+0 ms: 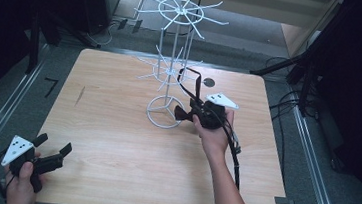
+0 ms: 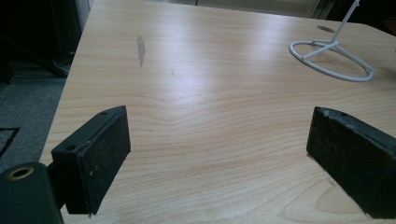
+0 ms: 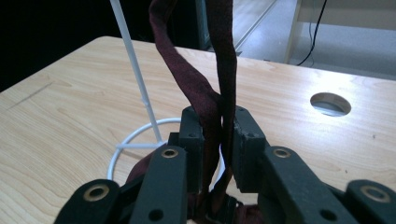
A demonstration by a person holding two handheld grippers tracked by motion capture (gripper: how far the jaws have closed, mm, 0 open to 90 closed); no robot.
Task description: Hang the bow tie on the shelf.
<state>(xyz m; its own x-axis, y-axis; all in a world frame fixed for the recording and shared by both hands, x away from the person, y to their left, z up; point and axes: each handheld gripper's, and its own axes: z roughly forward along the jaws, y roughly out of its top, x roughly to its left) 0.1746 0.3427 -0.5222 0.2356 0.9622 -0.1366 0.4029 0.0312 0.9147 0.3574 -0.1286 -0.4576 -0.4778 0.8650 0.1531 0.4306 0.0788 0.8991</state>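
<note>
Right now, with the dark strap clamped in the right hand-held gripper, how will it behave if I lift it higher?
The strap looks floppy: it twists and bends above the right hand-held gripper. It probably weighs little. Pulling might tip the thin wire stand, since the strap reaches its lower arms.

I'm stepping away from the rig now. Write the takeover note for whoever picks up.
Right claw: shut on the dark red strap, beside the white wire rack near its base ring.
Left claw: open, holding nothing, at the near left edge of the table.
Done: strap gripped; in the high view its loop reaches up to the rack's lower arms.
Unclear: whether it is hooked on an arm.
Left: probably settle it on an arm, then release.
</note>
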